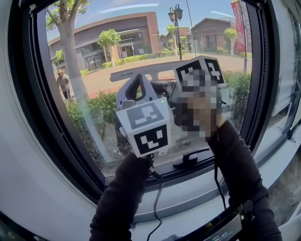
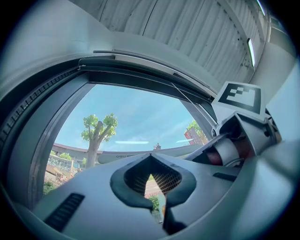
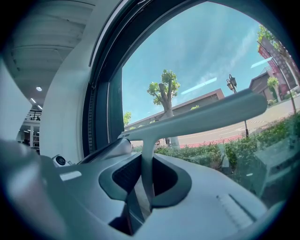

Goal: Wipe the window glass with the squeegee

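Squeegee (image 3: 197,117) is clamped by its handle in the right claw (image 3: 145,187). The blade sits straight ahead of that claw, long axis level across the window glass (image 1: 141,37), probably set for a downward pull. Left claw (image 2: 159,206) is closed and empty, just alongside.

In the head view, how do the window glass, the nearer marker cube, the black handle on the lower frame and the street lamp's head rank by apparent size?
1. window glass
2. nearer marker cube
3. black handle
4. street lamp's head, small only because it stands far outside
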Demonstrator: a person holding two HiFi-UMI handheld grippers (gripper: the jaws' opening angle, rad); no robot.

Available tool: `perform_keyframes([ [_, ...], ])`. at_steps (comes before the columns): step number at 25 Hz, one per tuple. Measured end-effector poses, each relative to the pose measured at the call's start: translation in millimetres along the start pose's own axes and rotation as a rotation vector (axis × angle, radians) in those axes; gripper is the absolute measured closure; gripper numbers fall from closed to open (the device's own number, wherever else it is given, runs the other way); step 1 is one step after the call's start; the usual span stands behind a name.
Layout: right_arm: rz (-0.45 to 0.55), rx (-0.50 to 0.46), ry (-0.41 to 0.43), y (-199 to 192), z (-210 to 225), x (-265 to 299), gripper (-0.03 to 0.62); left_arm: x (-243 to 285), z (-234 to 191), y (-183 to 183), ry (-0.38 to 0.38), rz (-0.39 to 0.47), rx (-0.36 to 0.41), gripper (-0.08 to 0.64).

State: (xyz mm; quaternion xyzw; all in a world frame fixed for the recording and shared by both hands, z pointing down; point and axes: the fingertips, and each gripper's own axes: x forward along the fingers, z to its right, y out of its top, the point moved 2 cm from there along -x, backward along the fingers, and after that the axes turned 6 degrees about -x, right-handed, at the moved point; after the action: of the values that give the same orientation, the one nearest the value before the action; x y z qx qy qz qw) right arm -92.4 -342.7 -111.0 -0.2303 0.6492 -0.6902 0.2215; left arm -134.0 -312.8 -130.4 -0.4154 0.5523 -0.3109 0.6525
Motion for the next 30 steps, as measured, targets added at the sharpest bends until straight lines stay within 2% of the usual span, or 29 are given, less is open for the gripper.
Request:
perform_keyframes([
  [20, -0.055, 0.035, 0.004, -35.0, 2.9, -1.2, 0.538, -12.8, 3.2, -29.4, 0.012, -0.064, -0.020, 0.565],
  [30, -0.068, 0.052, 0.013, -55.4, 6.9, -1.5, 0.540, -17.6, 6.5, -46.9, 0.030, -0.080, -0.002, 0.565],
])
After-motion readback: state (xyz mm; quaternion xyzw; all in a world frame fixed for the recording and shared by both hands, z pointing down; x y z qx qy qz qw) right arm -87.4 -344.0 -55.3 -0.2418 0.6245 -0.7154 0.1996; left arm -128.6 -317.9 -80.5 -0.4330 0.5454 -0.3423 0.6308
